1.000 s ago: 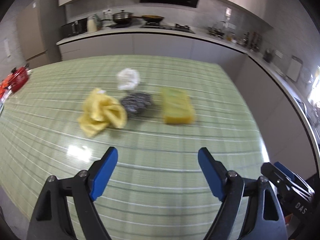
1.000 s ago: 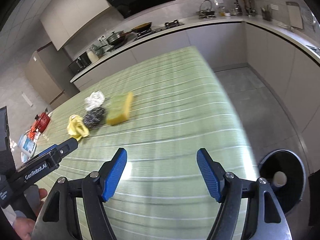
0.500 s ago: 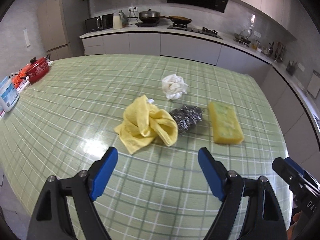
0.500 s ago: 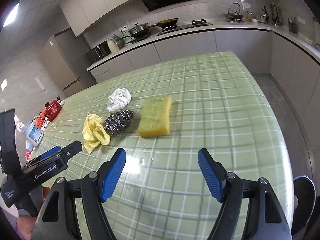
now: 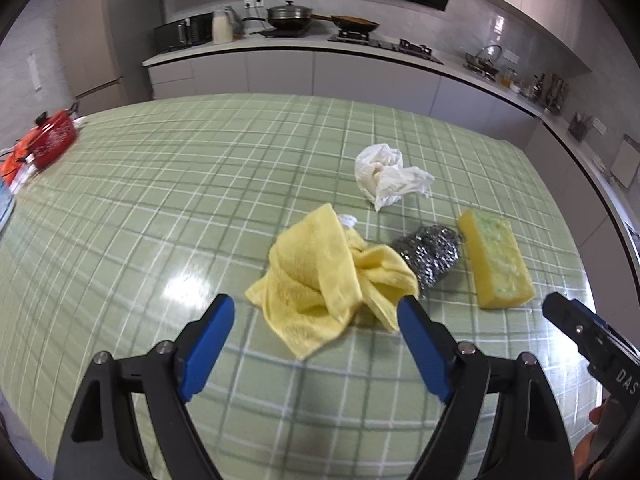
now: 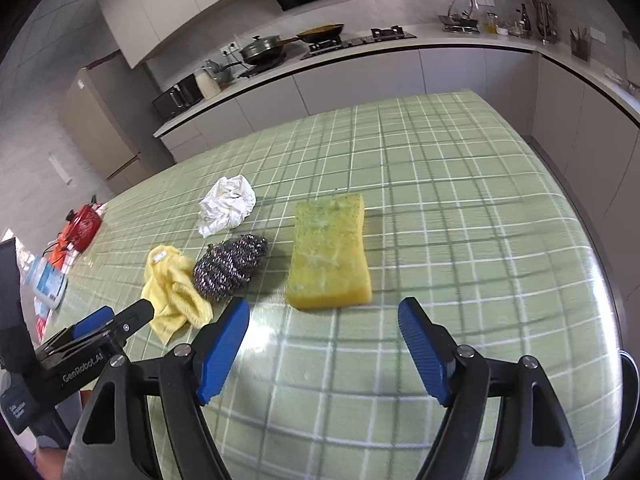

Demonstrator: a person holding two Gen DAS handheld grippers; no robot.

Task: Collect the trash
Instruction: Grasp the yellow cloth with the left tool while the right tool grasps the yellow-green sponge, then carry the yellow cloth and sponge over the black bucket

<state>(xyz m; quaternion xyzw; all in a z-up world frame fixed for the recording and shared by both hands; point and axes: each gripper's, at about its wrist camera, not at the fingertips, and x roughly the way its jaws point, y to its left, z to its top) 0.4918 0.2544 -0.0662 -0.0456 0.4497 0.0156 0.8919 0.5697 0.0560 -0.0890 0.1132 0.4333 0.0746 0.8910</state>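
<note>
Hovering over the green checked table (image 5: 120,208), the left gripper (image 5: 316,320) has its blue jaws spread wide with nothing clamped between them; a crumpled yellow cloth (image 5: 320,280) lies on the table in line with the gap, its near edge showing between the two jaw tips, and neither pad touches it. Just right of the cloth, and touching its folds, sits a steel wool scourer (image 5: 430,250), and right of that, just beside it, lies a yellow sponge (image 5: 496,260) with its green scrubbing face up. Behind the scourer, farther from the gripper and apart from the rest, rests a crumpled white paper wad (image 5: 386,176). At the far left edge of the table stands a red pot (image 5: 54,142), well apart from the trash. In the right wrist view the order reads the same: cloth (image 6: 172,288), scourer (image 6: 230,264), sponge (image 6: 330,252), with the paper wad (image 6: 228,208) behind. The right gripper (image 6: 324,320) hangs above the table with its jaws standing open, having just been widening, and nothing is held between them; the sponge lies straight ahead of the gap, near the tips but short of them. A dark round rim (image 6: 632,376) peeks in past the table's right edge; what it belongs to cannot be told here.
</note>
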